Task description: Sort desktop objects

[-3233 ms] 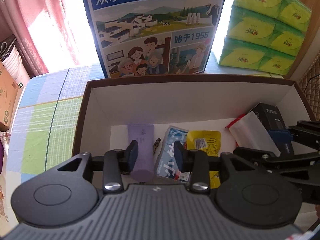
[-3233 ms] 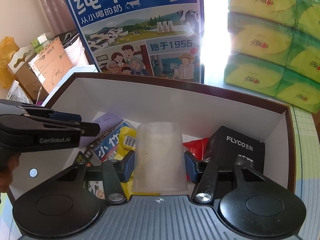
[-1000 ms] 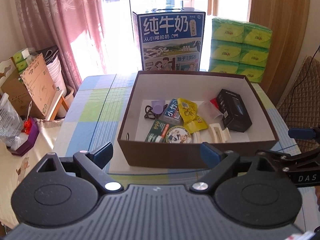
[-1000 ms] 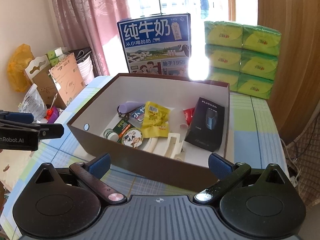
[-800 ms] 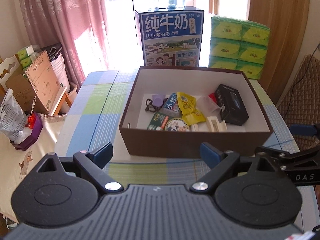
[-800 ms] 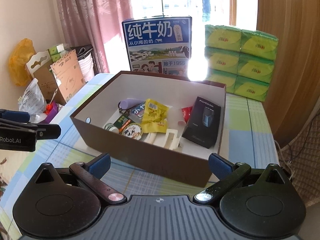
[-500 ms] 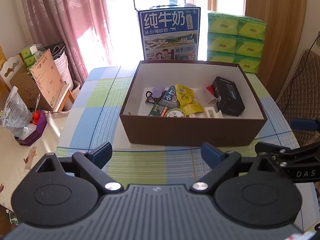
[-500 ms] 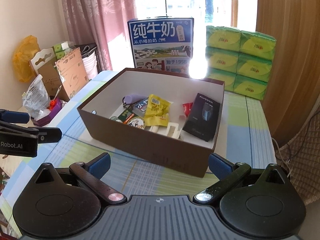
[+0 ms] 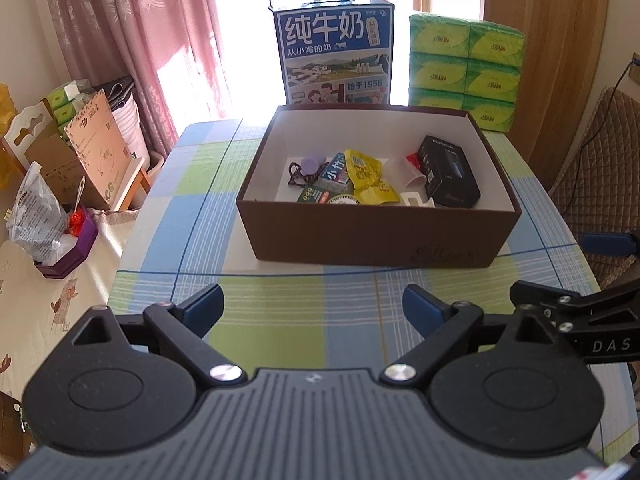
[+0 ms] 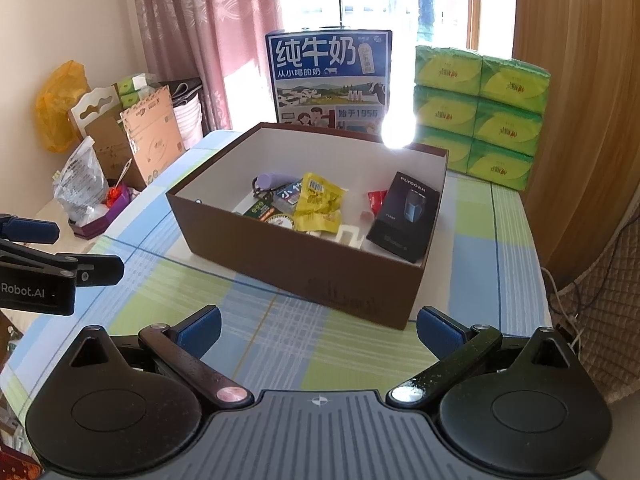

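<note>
One brown box (image 9: 372, 236) stood open on the desk (image 9: 280, 312) toward its far edge, well apart from both grippers. Inside lay one black carton (image 9: 448, 172) against the right wall, one yellow snack packet (image 9: 368, 176) mid-floor, one purple tube (image 9: 312, 165) at the left, one clear cup (image 9: 404, 170), one white clip (image 9: 416, 200) and several small packets. One milk carton (image 9: 336, 60) and six green tissue packs (image 9: 464, 68) stood behind the box. The left gripper (image 9: 312, 304) and right gripper (image 10: 318, 326) hung over the near edge, fingers spread wide, holding nothing.
</note>
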The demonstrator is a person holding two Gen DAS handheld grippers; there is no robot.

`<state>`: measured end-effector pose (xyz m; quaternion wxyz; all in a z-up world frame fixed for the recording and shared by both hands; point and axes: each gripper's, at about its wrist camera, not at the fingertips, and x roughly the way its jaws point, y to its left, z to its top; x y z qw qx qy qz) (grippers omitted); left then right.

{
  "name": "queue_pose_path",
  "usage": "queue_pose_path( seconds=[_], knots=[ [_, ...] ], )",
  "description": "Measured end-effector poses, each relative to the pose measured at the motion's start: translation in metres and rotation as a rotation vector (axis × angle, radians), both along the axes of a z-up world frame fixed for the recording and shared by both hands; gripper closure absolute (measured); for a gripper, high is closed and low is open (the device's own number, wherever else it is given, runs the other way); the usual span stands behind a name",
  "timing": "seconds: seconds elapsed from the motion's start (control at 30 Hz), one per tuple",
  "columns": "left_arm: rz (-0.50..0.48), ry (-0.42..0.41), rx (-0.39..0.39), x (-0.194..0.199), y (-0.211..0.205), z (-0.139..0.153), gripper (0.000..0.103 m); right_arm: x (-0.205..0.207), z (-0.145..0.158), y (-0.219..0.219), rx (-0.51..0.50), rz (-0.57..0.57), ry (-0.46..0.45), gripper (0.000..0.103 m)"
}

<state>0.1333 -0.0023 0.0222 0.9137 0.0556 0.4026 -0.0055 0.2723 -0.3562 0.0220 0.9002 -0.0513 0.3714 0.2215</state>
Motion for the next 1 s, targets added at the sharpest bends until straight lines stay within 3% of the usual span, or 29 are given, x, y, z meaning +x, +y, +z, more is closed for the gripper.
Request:
queue_pose_path(
  seconds=[1.0],
  knots=[
    [-0.008, 0.074, 0.013, -0.027, 0.003, -0.021, 0.008, -0.037, -0.014, 0.000, -0.036, 0.020, 0.042, 0.002]
  ],
)
